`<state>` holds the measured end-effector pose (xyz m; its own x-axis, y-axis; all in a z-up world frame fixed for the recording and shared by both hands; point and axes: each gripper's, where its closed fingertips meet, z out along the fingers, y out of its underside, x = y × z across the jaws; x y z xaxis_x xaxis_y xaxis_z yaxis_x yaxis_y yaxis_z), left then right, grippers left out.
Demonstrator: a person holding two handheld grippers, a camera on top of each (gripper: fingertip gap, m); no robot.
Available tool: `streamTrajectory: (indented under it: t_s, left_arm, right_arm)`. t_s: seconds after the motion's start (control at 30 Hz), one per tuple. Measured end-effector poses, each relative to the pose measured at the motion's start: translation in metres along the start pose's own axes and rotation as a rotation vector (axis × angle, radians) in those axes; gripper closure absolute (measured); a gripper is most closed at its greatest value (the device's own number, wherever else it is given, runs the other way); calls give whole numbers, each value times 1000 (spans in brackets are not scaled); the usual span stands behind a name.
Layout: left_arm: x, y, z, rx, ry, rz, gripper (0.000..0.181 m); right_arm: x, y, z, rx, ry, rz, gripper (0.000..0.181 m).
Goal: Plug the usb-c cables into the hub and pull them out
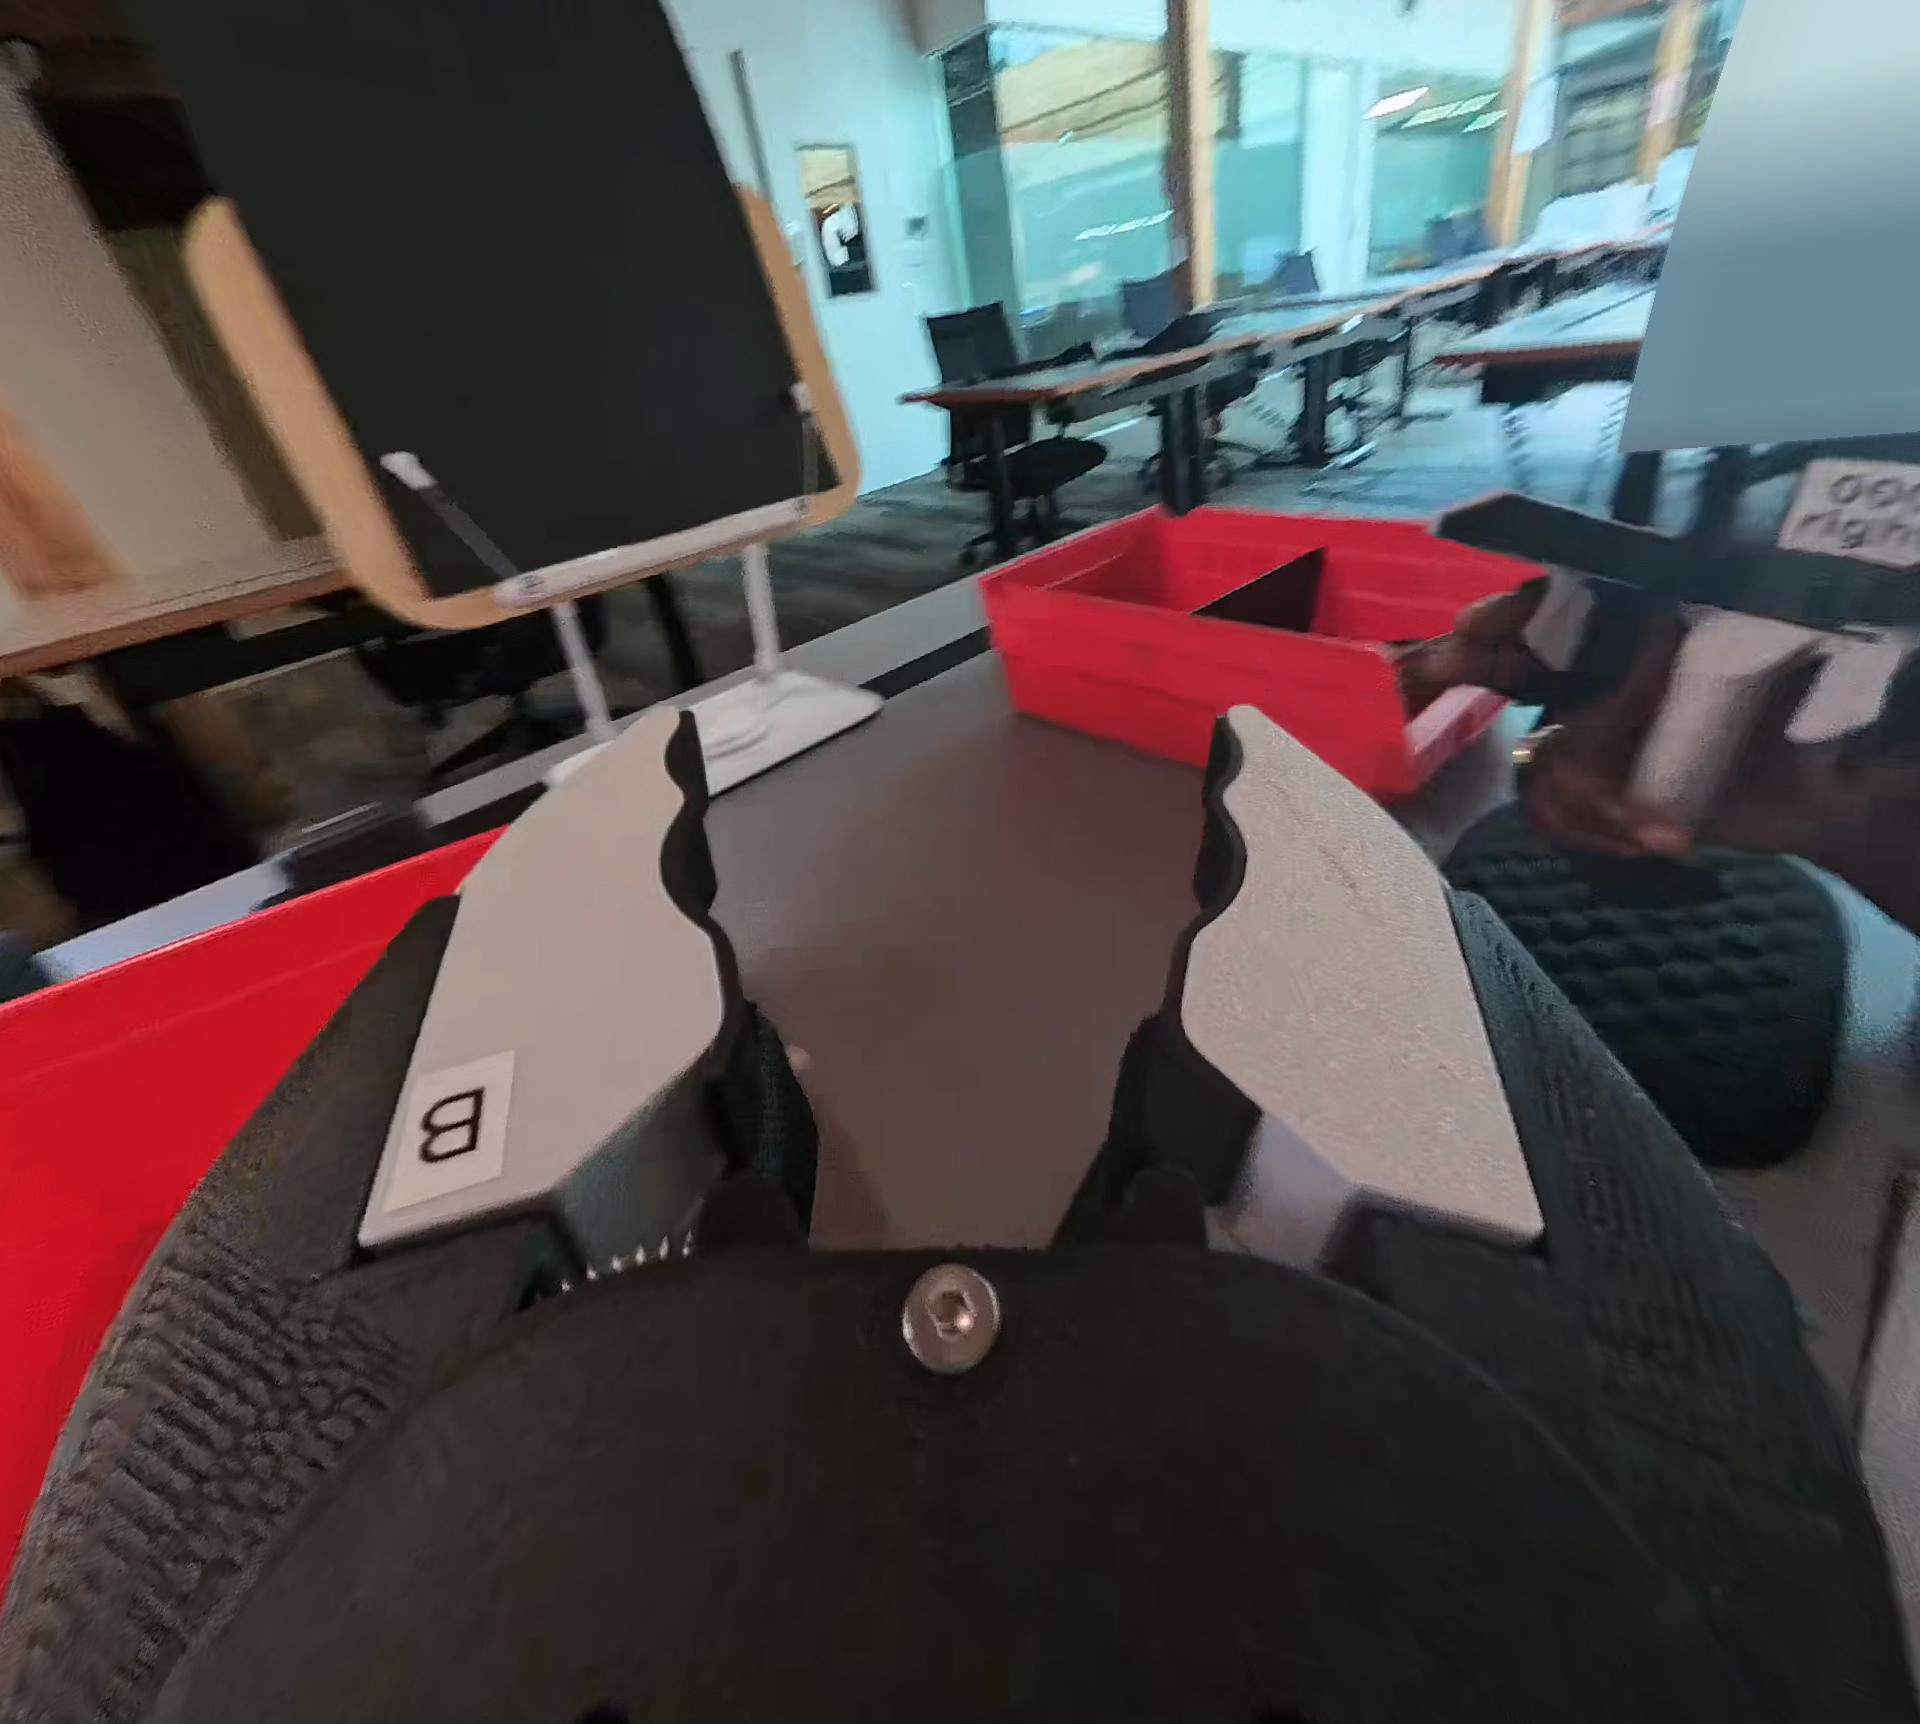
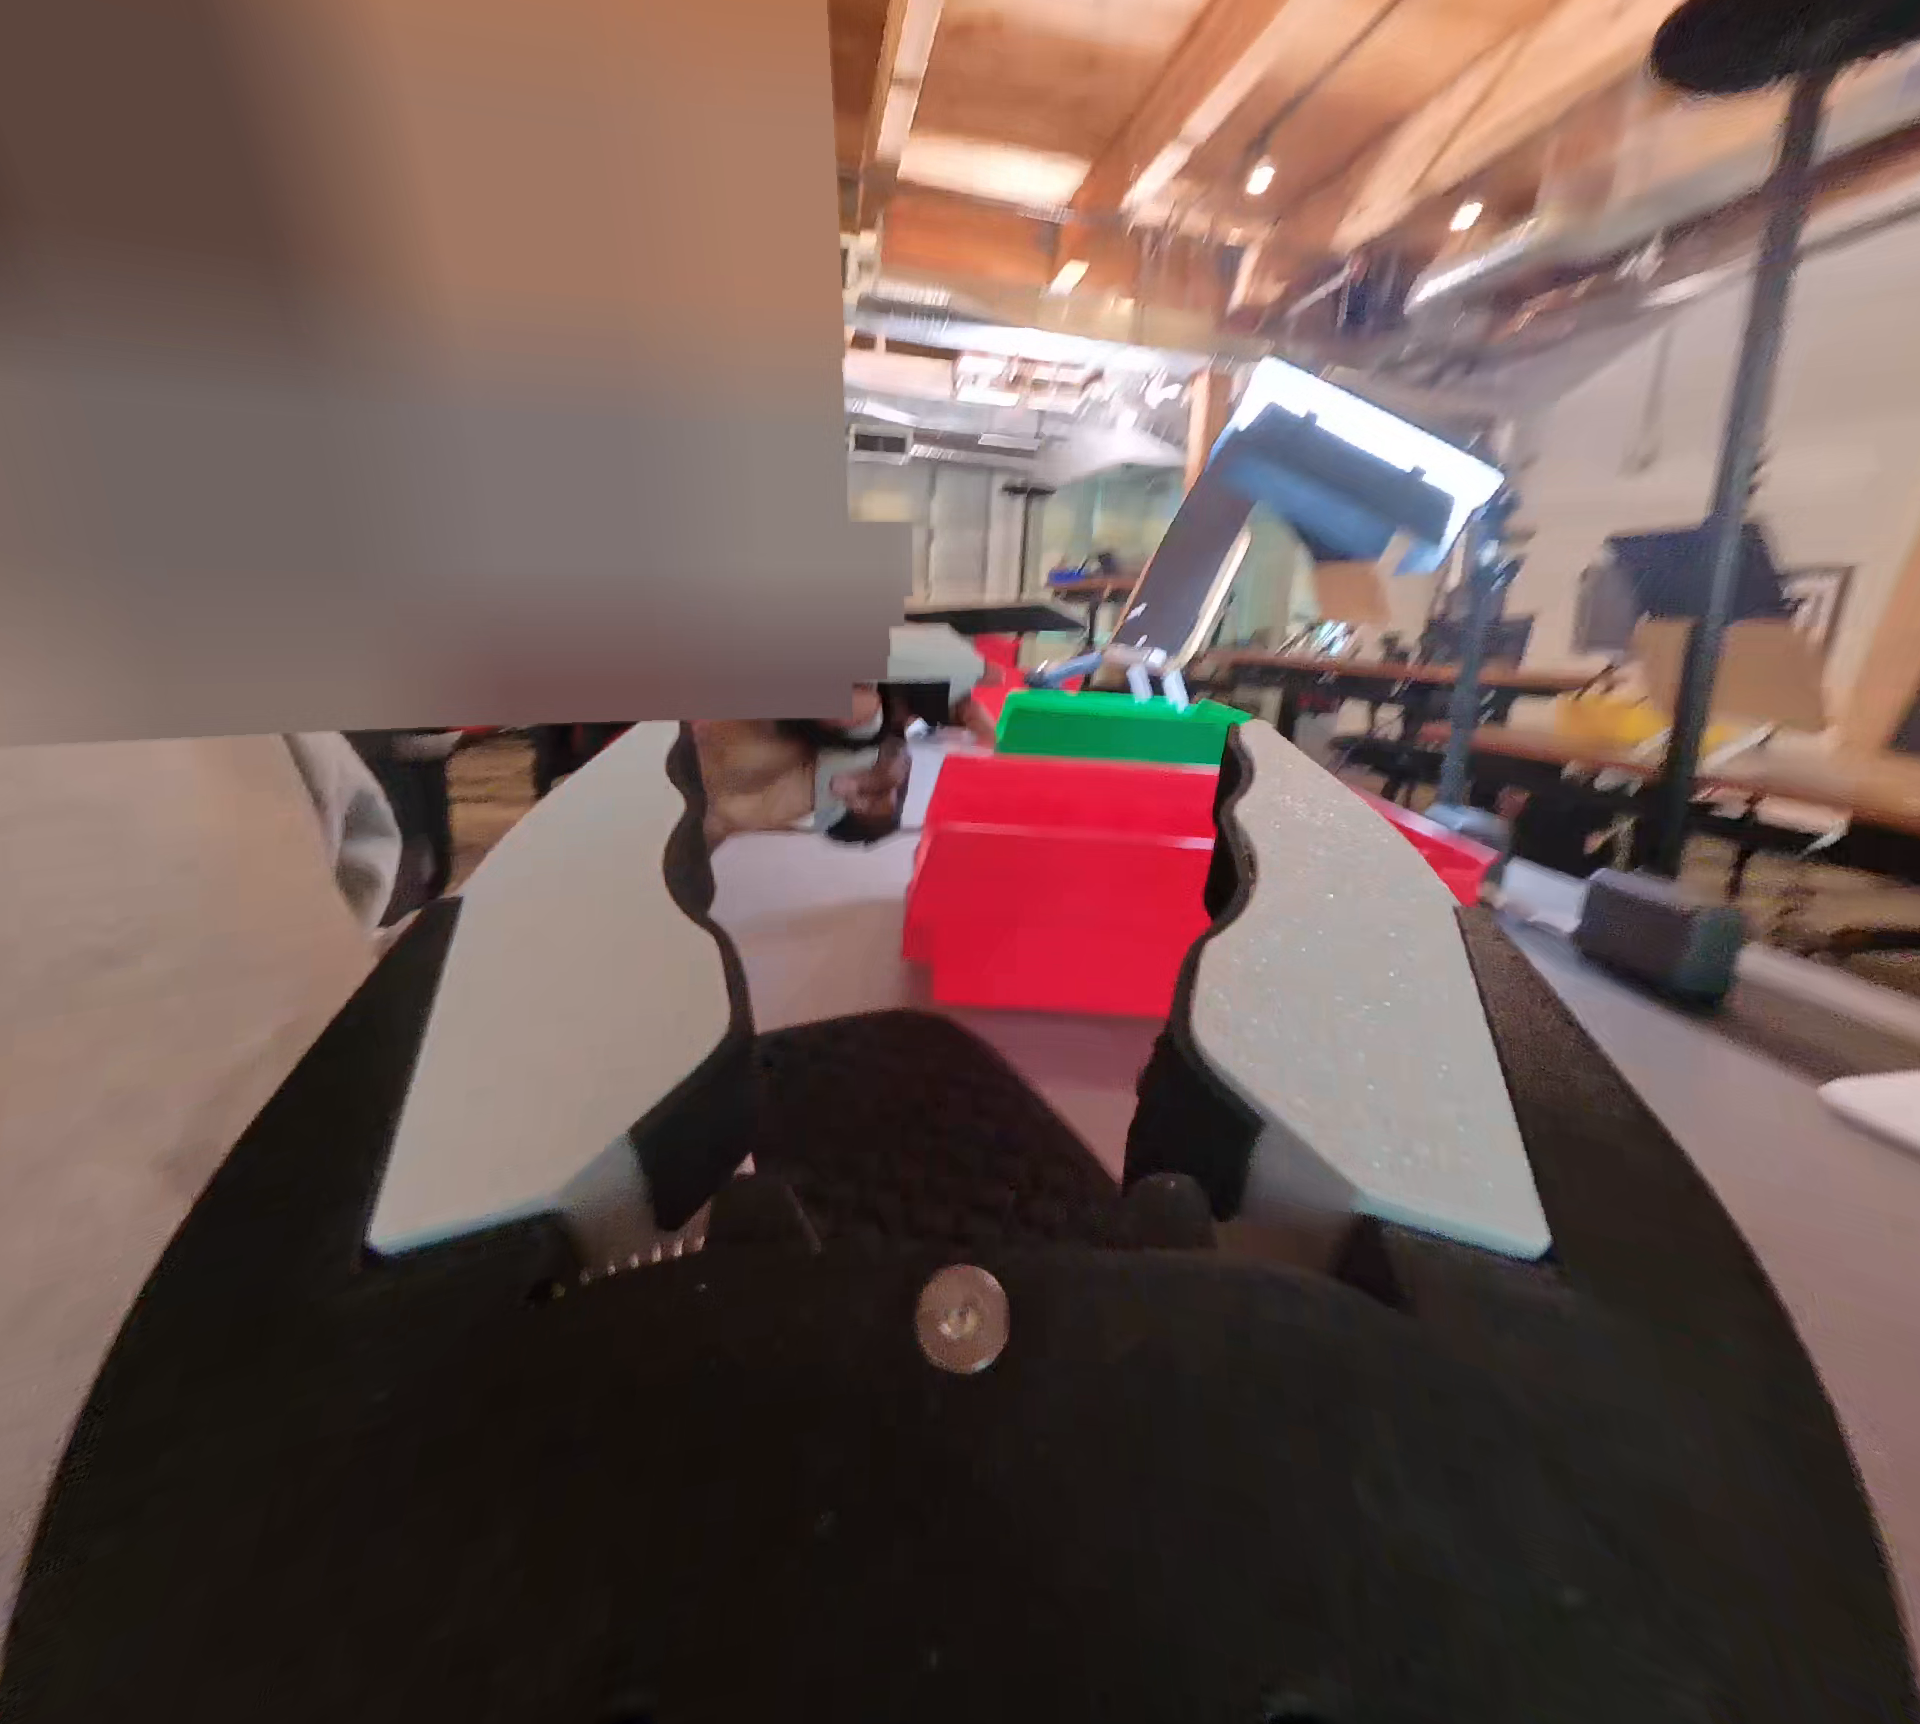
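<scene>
No usb-c cable and no hub shows in either view. My left gripper (image 1: 961, 739) is open and empty, held above the dark table (image 1: 935, 947). My right gripper (image 2: 961, 739) is open and empty, low over the same table (image 2: 810, 926). In the left wrist view the right gripper (image 1: 1683, 625) shows at the right edge, held by a hand (image 1: 1590, 801). A black textured pad (image 2: 914, 1113) lies on the table under the right gripper's fingers; it also shows in the left wrist view (image 1: 1642, 957). Both views are motion-blurred.
A red bin (image 1: 1195, 666) with a black divider stands ahead of the left gripper, another red bin (image 1: 156, 1103) at lower left. A dark tablet (image 1: 468, 220) sits on a white stand (image 1: 769, 718). In the right view a red bin (image 2: 1060, 895), a green bin (image 2: 1112, 724) and a black pole stand (image 2: 1745, 427).
</scene>
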<state>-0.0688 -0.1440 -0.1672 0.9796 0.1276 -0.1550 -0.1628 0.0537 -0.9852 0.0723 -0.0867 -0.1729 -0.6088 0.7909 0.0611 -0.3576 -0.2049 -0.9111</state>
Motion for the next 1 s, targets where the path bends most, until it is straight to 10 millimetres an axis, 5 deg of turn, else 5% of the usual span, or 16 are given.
streamTrajectory:
  t_s: [0.13,0.27,0.37,0.47,0.5,0.6,0.7,0.83,0.93,1.0]
  left_arm:
    - [-45,32,-40,-210,-105,82,93]
    - [-61,86,-52,-395,-56,26,101]
    - [-58,111,-44,-471,-29,22,110]
    - [-58,132,-38,-597,-58,13,129]
    - [-53,132,-35,-603,-41,0,143]
    - [-53,132,-24,-587,-93,-36,147]
    - [-61,132,-17,-576,-196,-70,157]
    - [-85,132,-23,-593,-422,-23,179]
    - [-93,133,-27,-569,-470,-61,180]
    - [-100,135,-32,-569,-508,-57,180]
  right_arm:
    - [3,31,14,-15,35,53,90]
    - [24,41,9,-99,167,66,116]
    - [54,31,-9,-168,394,-55,133]
    - [96,21,-49,-400,703,-203,127]
    - [106,19,-66,-494,789,-247,127]
    - [128,19,-118,-760,1009,-301,120]
    - [137,38,-151,-962,1108,-260,116]
    - [145,73,-163,-1090,1129,-227,133]
    - [147,90,-154,-1106,1071,-251,169]
    - [149,94,-147,-1129,1044,-305,167]
